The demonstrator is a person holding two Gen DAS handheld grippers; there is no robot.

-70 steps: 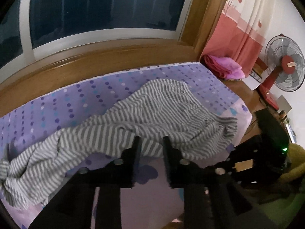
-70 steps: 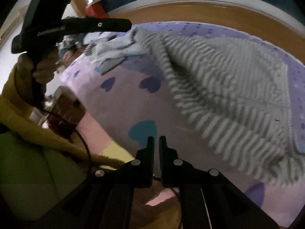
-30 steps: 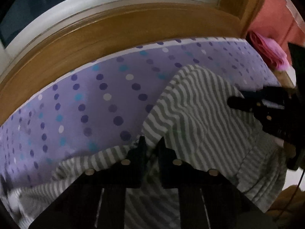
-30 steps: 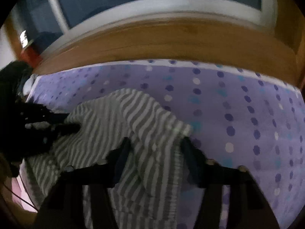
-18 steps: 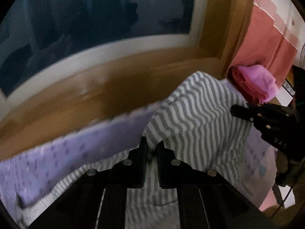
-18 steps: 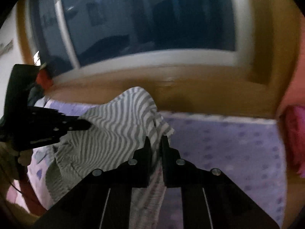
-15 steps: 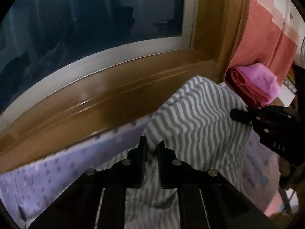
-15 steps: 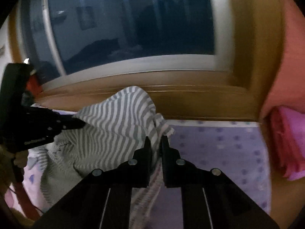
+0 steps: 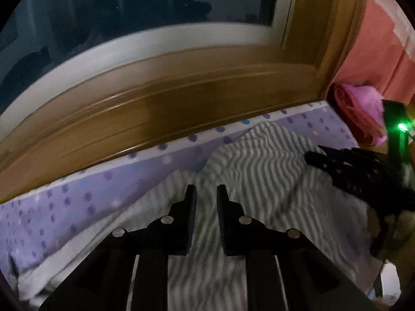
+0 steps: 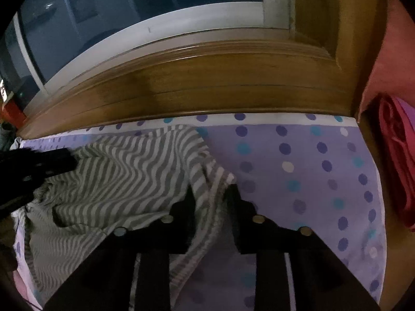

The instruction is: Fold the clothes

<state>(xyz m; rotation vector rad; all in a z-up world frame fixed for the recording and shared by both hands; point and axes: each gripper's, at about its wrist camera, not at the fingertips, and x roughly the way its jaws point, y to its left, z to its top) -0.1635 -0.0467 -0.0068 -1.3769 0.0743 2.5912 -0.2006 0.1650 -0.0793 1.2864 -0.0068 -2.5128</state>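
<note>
A grey-and-white striped garment (image 9: 259, 165) lies rumpled on the purple dotted bedsheet (image 9: 90, 202), its top edge near the wooden sill. My left gripper (image 9: 206, 197) hovers just over the garment's middle, fingers a little apart and holding nothing. In the right wrist view the garment (image 10: 124, 176) spreads to the left. Its right edge runs between the fingers of my right gripper (image 10: 211, 191), which stands open around it. Each gripper shows in the other's view: the right one (image 9: 363, 176) at the garment's right side, the left one (image 10: 39, 165) at its left.
A wooden window sill (image 9: 181, 108) and dark window run along the bed's far side. A folded pink cloth (image 9: 360, 111) sits at the far right corner, under a pink curtain (image 9: 384, 39). Bare sheet (image 10: 298, 168) lies right of the garment.
Both grippers held the garment's top edge raised half a second ago. Now the garment is down on the sheet, and both grippers have opened and let go.
</note>
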